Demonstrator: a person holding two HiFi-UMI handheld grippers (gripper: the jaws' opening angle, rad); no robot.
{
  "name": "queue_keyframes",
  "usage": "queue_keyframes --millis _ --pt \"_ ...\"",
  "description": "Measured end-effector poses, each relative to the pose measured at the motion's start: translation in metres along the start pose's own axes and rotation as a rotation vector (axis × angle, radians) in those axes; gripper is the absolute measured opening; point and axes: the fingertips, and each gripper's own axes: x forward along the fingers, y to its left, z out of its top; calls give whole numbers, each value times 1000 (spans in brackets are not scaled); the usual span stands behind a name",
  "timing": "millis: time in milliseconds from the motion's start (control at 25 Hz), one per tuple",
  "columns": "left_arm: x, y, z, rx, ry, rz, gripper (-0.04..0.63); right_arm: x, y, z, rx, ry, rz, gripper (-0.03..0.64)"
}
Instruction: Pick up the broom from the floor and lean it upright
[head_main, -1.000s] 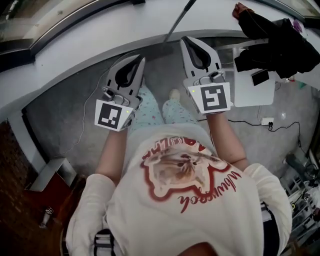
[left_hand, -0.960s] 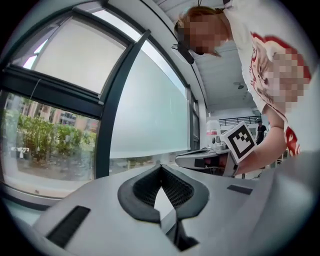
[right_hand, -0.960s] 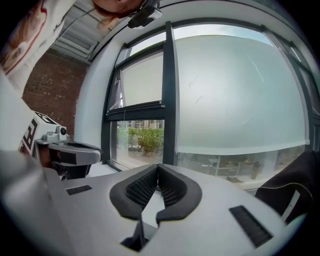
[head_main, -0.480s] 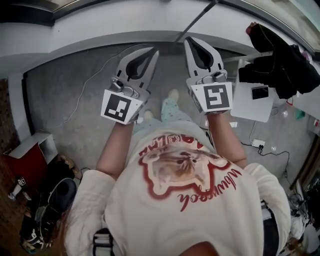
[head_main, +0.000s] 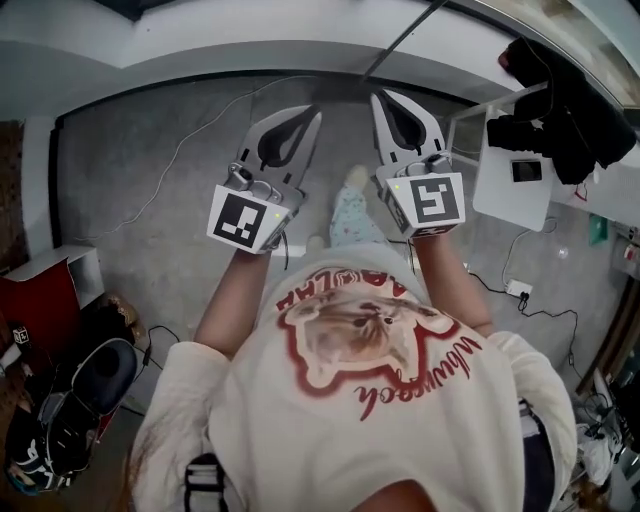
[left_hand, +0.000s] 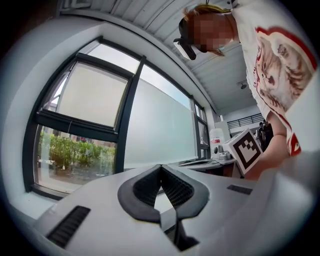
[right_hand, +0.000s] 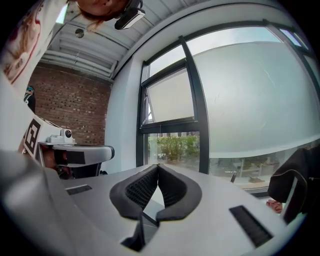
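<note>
In the head view both grippers are held out level over the grey floor (head_main: 150, 230), side by side. My left gripper (head_main: 312, 112) is shut with nothing between its pads, and its tips meet in the left gripper view (left_hand: 160, 167). My right gripper (head_main: 385, 95) is also shut and empty, its tips touching in the right gripper view (right_hand: 158, 166). A thin dark pole (head_main: 400, 42) slants across the white wall just beyond the right gripper. I cannot tell whether it is the broom's handle, and no broom head shows. Neither gripper touches it.
A white table (head_main: 505, 185) with a phone stands at the right, under black clothing (head_main: 565, 100). A thin cable (head_main: 180, 150) runs over the floor at the left. A red and white box (head_main: 40, 290) and dark bags (head_main: 90, 390) sit at lower left. Large windows (left_hand: 90, 95) lie ahead.
Both grippers have travelled together along the wall and stayed shut and empty. The pole has shifted rightwards in the picture. The red box and the bags have come into view at left.
</note>
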Motion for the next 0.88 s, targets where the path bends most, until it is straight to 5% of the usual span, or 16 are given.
queue_keyframes --millis 240,440,640,880 --pt "-94 -47 8 48 48 -20 18 -72 82 18 -20 -45 -18 25" --pt "-137 -96 31 9 -34 -74 18 -126 132 31 -71 -16 25 25" --pt "-153 -122 30 13 -19 -90 18 -159 138 38 -79 -72 1 25" --pt "-151 -163 38 36 -19 -140 18 -189 146 36 -21 -22 58 25"
